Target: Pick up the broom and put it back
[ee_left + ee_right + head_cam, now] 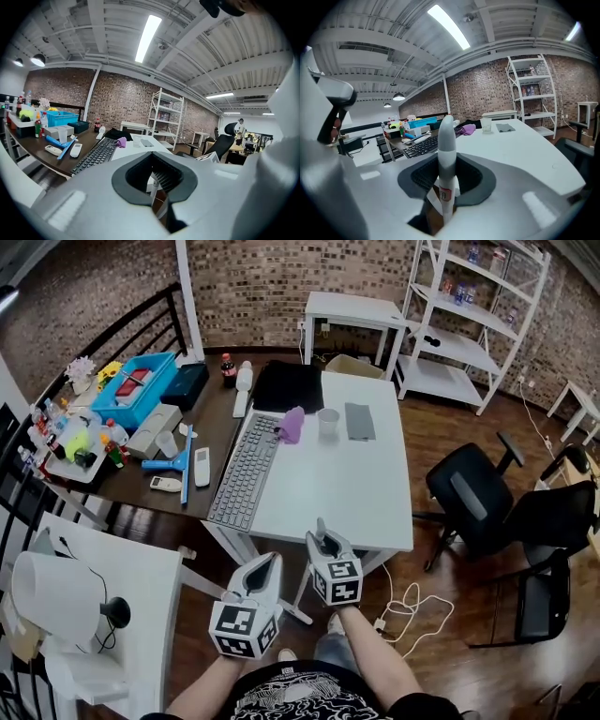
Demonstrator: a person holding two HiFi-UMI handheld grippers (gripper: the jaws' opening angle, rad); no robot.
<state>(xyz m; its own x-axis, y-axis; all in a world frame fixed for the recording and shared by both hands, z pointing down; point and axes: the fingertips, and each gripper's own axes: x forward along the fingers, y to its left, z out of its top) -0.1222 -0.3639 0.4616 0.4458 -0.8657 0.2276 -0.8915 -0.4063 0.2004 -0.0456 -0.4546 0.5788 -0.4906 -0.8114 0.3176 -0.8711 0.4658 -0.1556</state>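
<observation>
- Head view: the right gripper (325, 542) is clamped on the top of the broom (321, 527). Only a rounded grey-white handle tip shows, poking up past the jaws at the near edge of the white table (375, 493). The rest of the broom is hidden under the gripper.
- The left gripper (269, 564) hangs just beside it, lower and to the left. Its white plastic jaws are drawn together with nothing between them.
- On the smooth white tabletop lie a long grey keyboard (242, 470), a crumpled purple cloth (292, 425), a clear plastic cup (327, 420) and a flat grey pad (359, 420).
- A black office chair (473, 493) stands on the wooden floor to the right, and a white cable (412, 610) lies looped near the table's legs.
- Left gripper view: the left gripper (154, 178) has its jaws closed. Their dark ribbed pads frame a notch, and through it show only a table leg and the floor. Beyond are the keyboard (96, 154), the purple cloth (121, 142) and a white metal shelf (165, 115) against a brick wall (117, 108).
- Right gripper view: the broom's handle (446, 140) stands upright between the dark pads of the right gripper (446, 183), which press on it from both sides. The handle is a smooth, tapering tube, white at its rounded tip and grey below. Lower down it carries a small red-edged label (446, 194). Behind it spreads the white table (520, 145) with the cup (486, 125).
</observation>
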